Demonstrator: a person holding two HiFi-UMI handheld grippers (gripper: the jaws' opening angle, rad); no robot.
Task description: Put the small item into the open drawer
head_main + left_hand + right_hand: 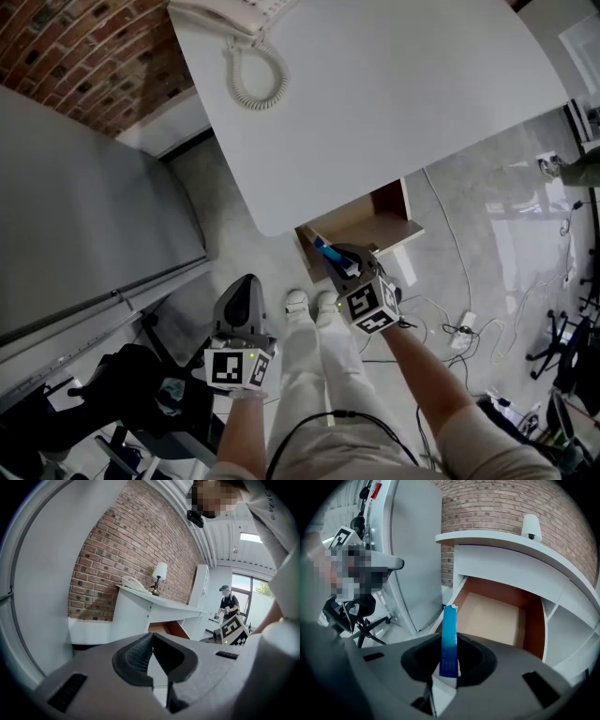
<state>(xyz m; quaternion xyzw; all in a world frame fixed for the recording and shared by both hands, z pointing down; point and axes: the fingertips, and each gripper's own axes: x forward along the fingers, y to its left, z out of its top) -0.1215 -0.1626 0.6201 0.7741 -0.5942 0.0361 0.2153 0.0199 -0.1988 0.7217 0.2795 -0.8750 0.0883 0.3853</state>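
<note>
The telephone (225,11) is cut off (top edge); the desk (375,84) partly hides the drawer (361,228).

Right gripper (336,261) pinching thin blue flat packet (327,250), hovering at front edge of open brown-lined drawer (380,223) under white rounded desk (394,94); left gripper (246,292) hanging apart.

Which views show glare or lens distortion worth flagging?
Head view: little distortion, soft glare on the glossy floor. Left gripper view: heavy fisheye, dark corners, window blown out. Right gripper view: fisheye bends the desk edge; the blue item is sharp.
</note>
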